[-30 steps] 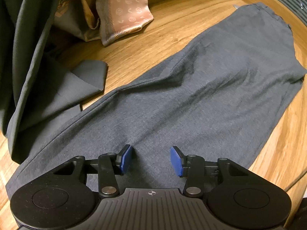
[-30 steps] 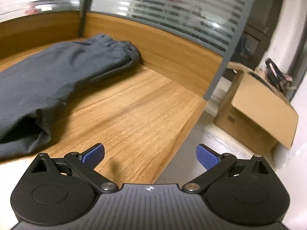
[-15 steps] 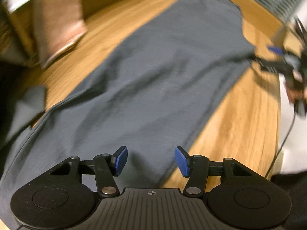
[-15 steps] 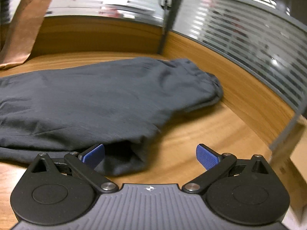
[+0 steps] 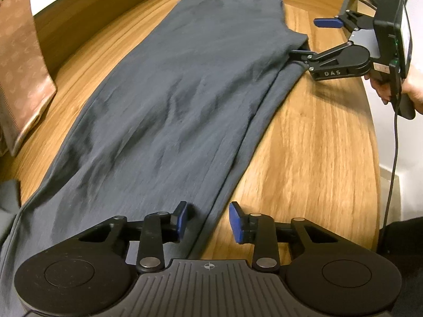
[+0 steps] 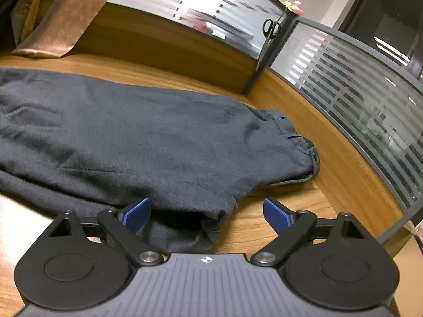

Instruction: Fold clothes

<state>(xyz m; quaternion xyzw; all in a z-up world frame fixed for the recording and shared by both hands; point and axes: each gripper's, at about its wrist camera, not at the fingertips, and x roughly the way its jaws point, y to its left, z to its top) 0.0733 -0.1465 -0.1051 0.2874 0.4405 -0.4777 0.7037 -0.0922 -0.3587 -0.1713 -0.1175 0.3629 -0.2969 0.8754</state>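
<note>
Wooden bench [image 5: 312, 142] with a raised wooden back edge and striped glass partition [image 6: 351, 79] behind forms the work area. One pair of dark grey woven trousers [image 5: 179, 84] lies flat and lengthwise on the bench, running away from the left tool [image 5: 208, 222] toward the waistband at the far end.

Left tool: fingers apart, empty, low at the near stretch of the trousers; its left pad sits over the cloth, its right pad over bare wood, so the trouser edge runs between them.

Right tool [image 6: 206, 214]: fingers wide apart, nothing clamped. Its left finger reaches into or under the open cloth layers at the hip corner; its right finger stands clear over wood. Whether the finger lies between the layers or beneath both cannot be told.

Risks, as judged:
- Right tool may close on only one layer, so the fold would drag the top layer and leave the lower one behind, causing skew.
- Left tool straddles the edge thinly; a shallow bite could slip once the cloth is lifted.
- Uneven lifting by the two tools would crease the leg.

Count: trousers, one; tools, two; brown patterned fabric [image 5: 21, 60] beyond the left tool's left side, one piece visible; black-handled scissors [image 6: 271, 27] on the partition post, one.
</note>
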